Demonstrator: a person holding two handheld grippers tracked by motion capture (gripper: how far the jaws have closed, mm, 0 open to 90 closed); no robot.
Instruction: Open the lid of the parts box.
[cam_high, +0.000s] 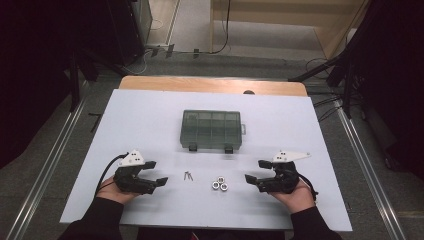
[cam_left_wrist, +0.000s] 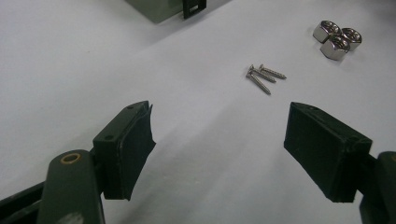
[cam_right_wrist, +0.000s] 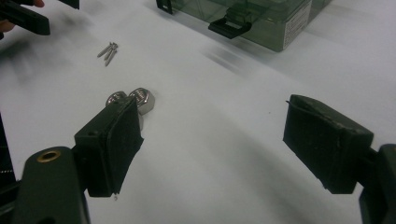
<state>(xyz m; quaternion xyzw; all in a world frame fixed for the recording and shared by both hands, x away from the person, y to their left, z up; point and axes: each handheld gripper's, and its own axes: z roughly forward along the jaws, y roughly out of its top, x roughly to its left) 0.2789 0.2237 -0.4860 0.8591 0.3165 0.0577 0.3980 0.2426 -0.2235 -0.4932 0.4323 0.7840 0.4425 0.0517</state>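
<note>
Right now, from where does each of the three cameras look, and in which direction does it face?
High view: sits above the person's side, looks forward and down on the white table; both hands, left gripper and right gripper show.
Left gripper view: rides the left gripper, looks between its open jaws toward the screws and nuts.
Right gripper view: rides the right gripper, faces the nuts and the closed compartment box.
All three views share the screws, nuts and box.

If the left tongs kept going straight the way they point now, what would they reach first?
Most likely the screws: they lie ahead between the open left tongs, with the hex nuts farther on, slightly right. Depth is hard to judge.
</note>
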